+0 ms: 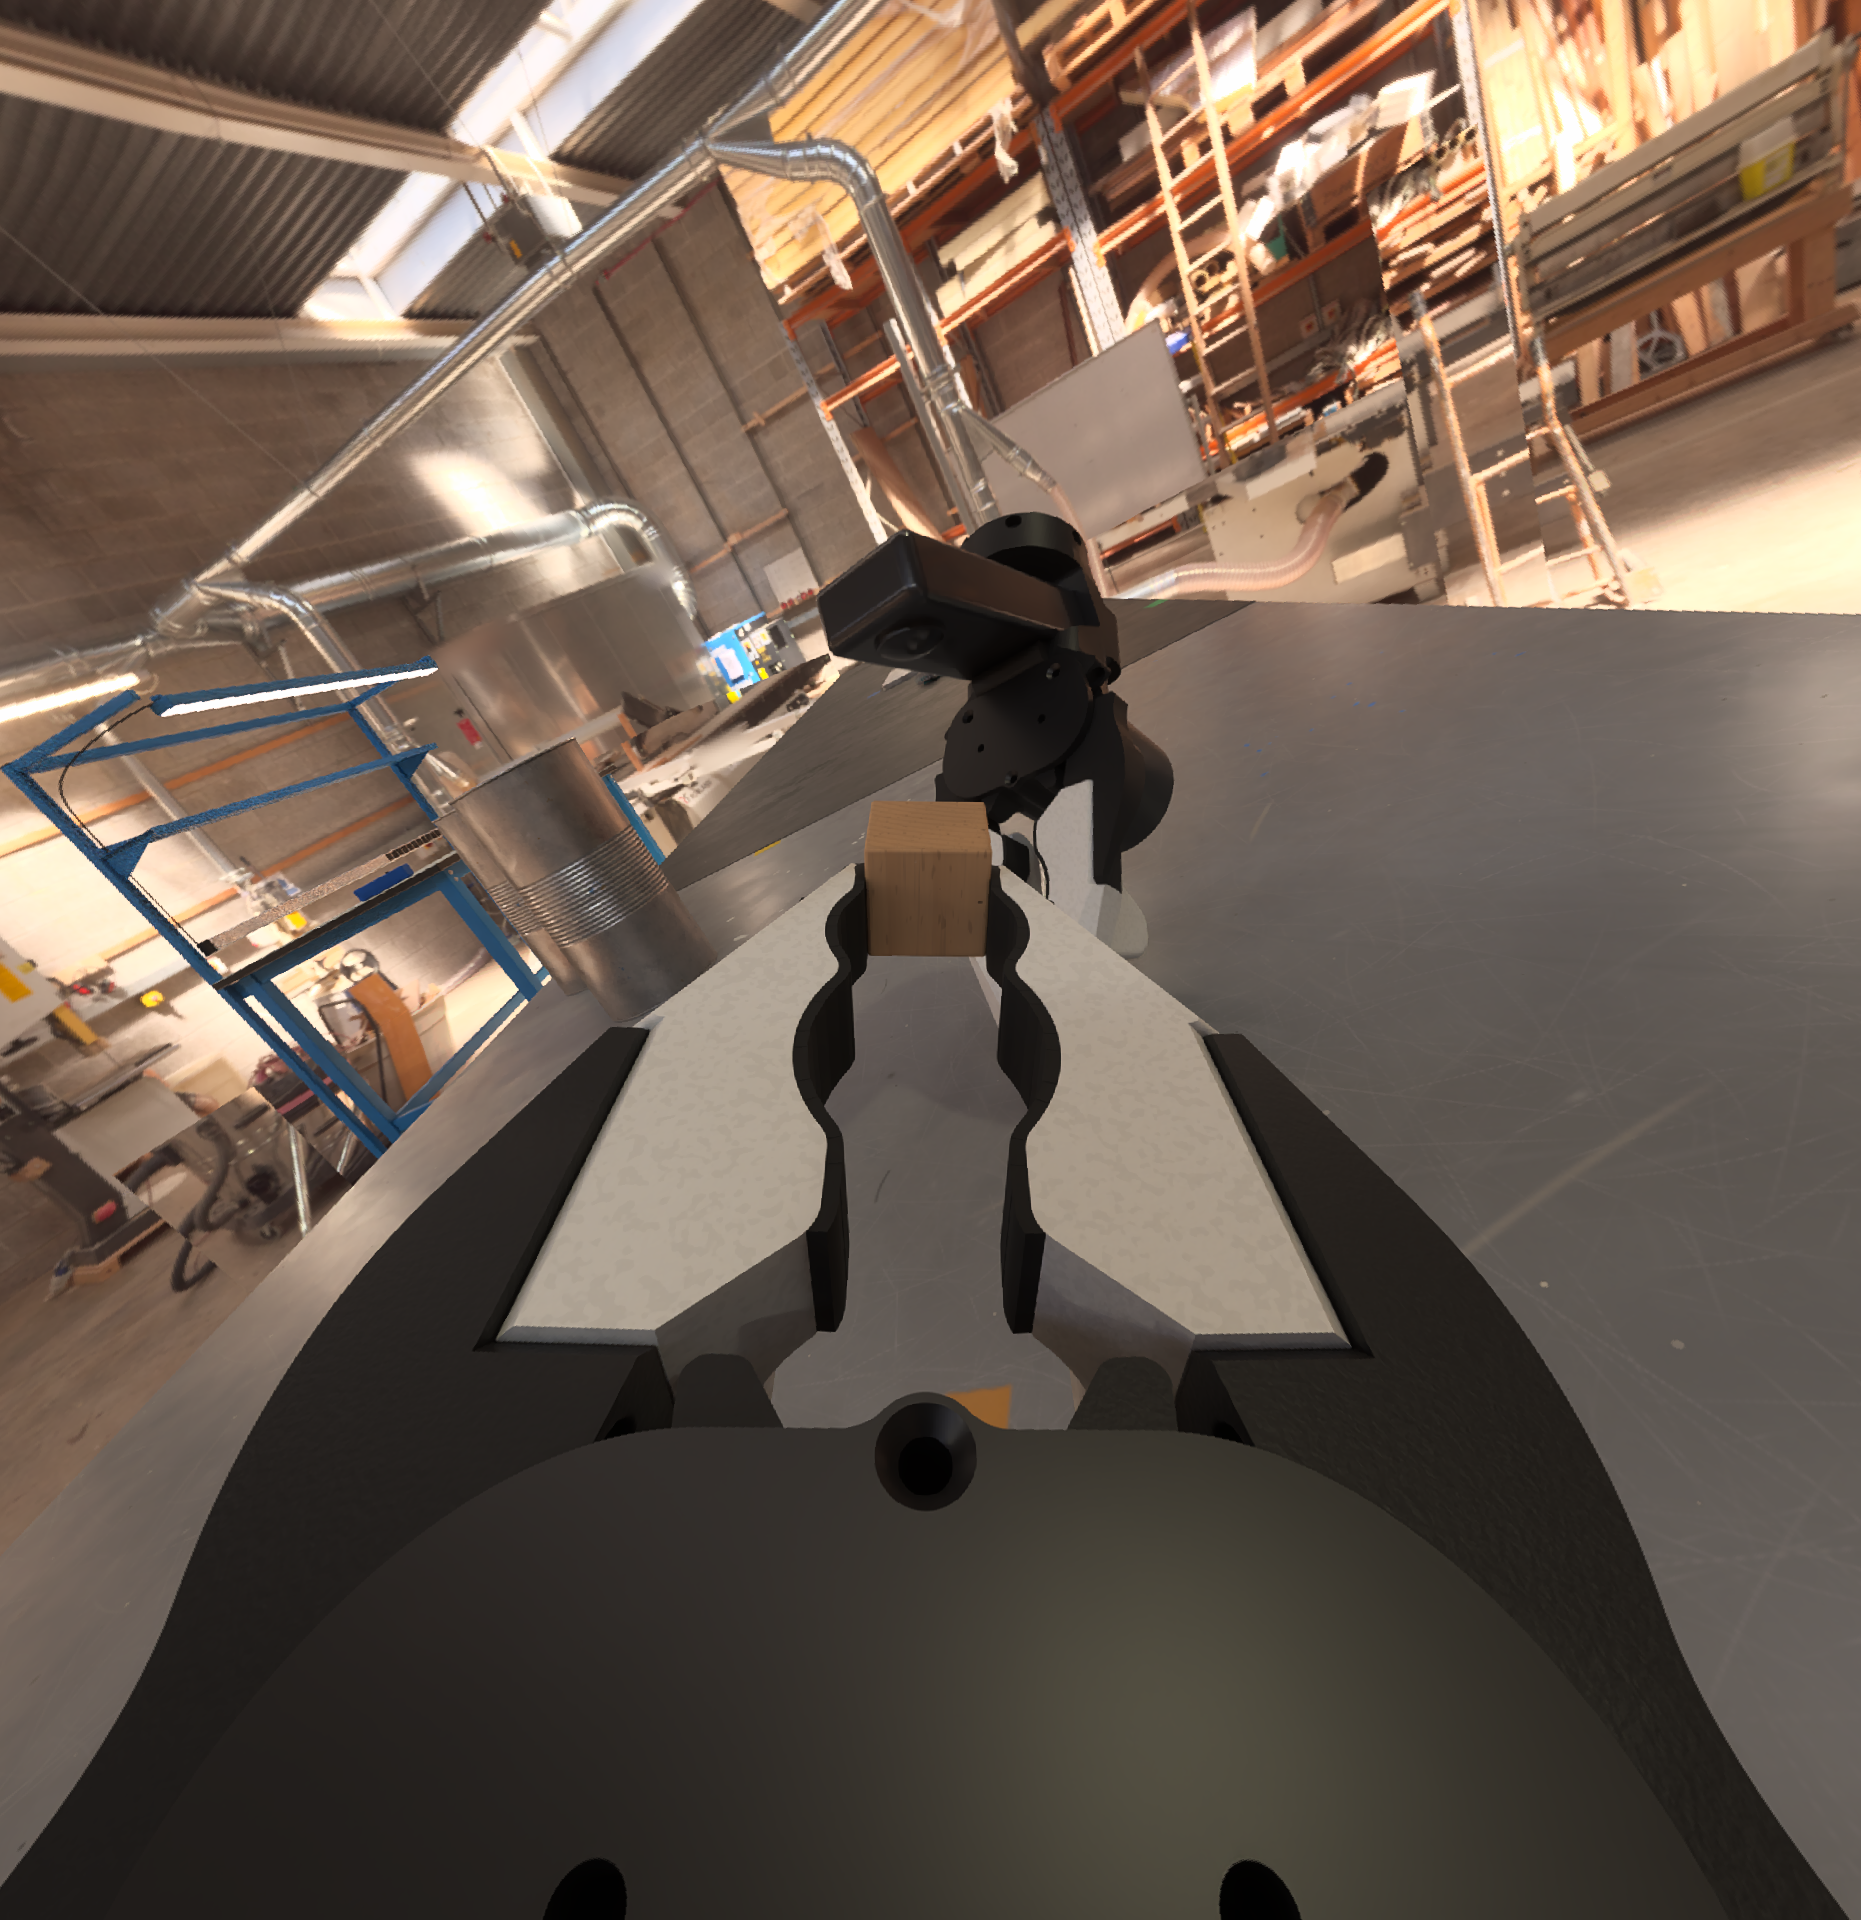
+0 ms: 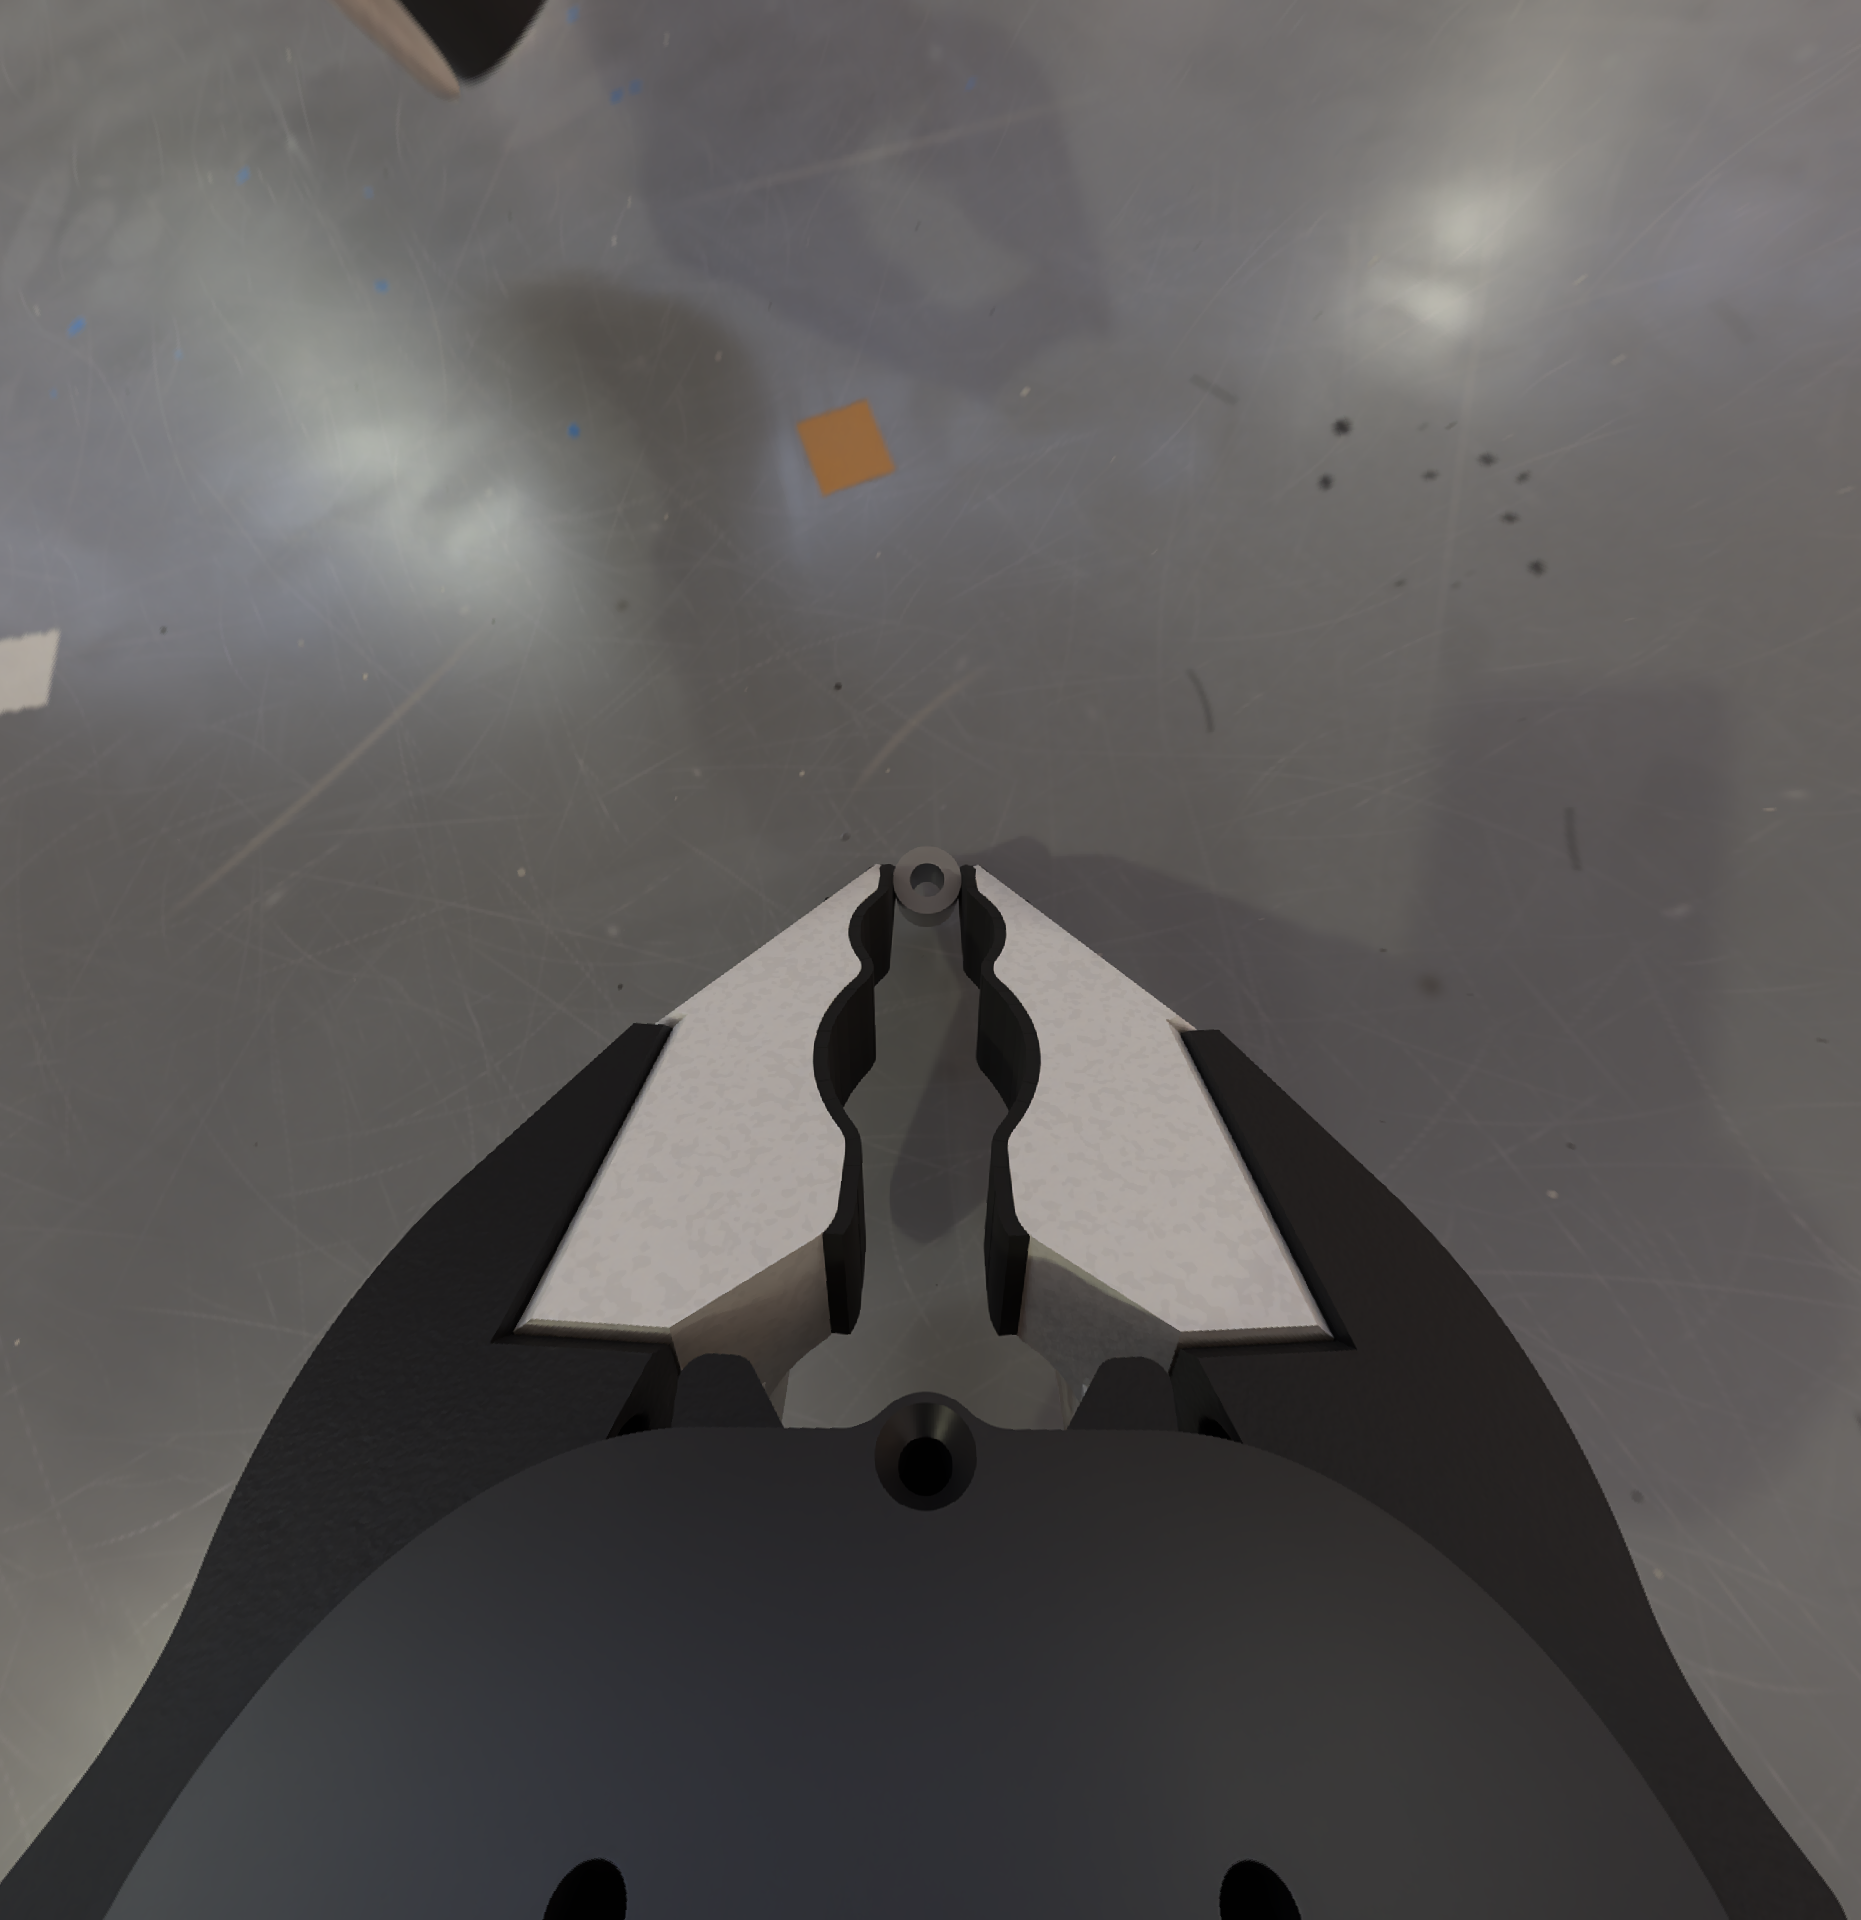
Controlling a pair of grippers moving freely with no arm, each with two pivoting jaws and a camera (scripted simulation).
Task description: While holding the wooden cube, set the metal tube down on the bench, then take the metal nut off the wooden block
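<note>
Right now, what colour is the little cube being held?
Light tan wood, the wooden cube shows best in the left wrist view.

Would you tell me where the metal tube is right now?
In the right wrist view, the metal tube sits clamped between the right gripper fingertips, seen end-on above the grey bench, nearer than the orange square.

Scratched grey bench (image 2: 1321, 727), orange square (image 2: 845, 447)

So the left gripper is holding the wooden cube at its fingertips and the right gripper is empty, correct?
Not quite. The right gripper is not empty: the right wrist view shows the metal tube clamped between its fingertips, above the bench. The left gripper does hold the wooden cube.
</note>
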